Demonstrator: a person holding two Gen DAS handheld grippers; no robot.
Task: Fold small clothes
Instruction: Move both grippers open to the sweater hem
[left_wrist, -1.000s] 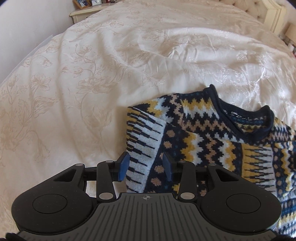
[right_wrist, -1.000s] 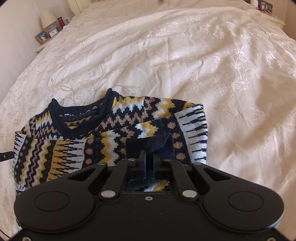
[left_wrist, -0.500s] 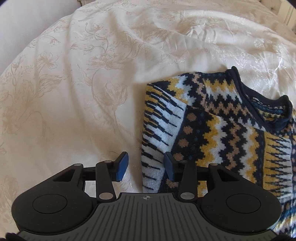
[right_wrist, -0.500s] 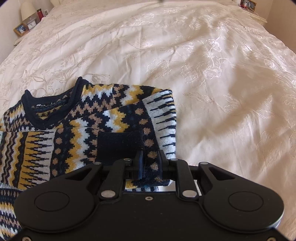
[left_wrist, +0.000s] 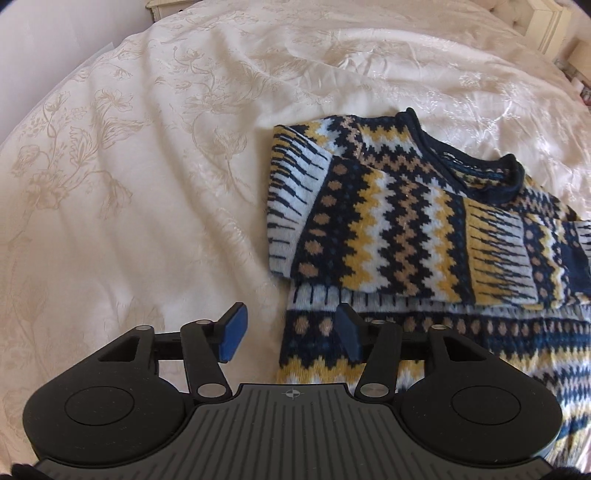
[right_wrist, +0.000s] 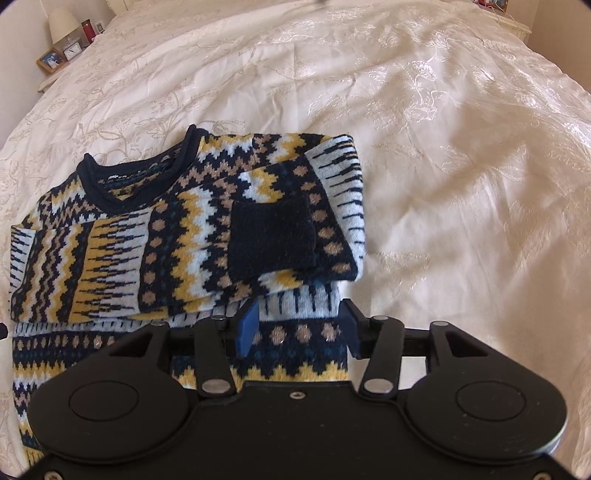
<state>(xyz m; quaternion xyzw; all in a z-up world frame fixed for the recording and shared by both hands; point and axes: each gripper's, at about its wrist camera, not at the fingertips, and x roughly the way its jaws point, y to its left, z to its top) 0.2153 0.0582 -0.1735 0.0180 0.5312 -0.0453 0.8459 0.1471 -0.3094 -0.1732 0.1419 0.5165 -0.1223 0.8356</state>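
A small patterned knit sweater (left_wrist: 399, 229) in navy, yellow, white and tan lies flat on the bed, neckline away from me, both sleeves folded across the chest. Its navy cuff (right_wrist: 271, 236) rests on the folded right sleeve in the right wrist view. My left gripper (left_wrist: 291, 334) is open just above the sweater's left edge, one finger over the bedspread and one over the knit. My right gripper (right_wrist: 299, 326) is open over the sweater's (right_wrist: 177, 229) right side below the folded sleeve, with nothing held.
A cream floral bedspread (left_wrist: 129, 166) covers the whole bed around the sweater. A bedside table (right_wrist: 55, 62) with a lamp, clock and photo frame stands at the far left. A cream headboard (left_wrist: 543, 22) shows at the far right of the left wrist view.
My right gripper opened and let go of the navy cuff, which now lies on the folded sleeve. Both grippers drew back toward the sweater's lower part.
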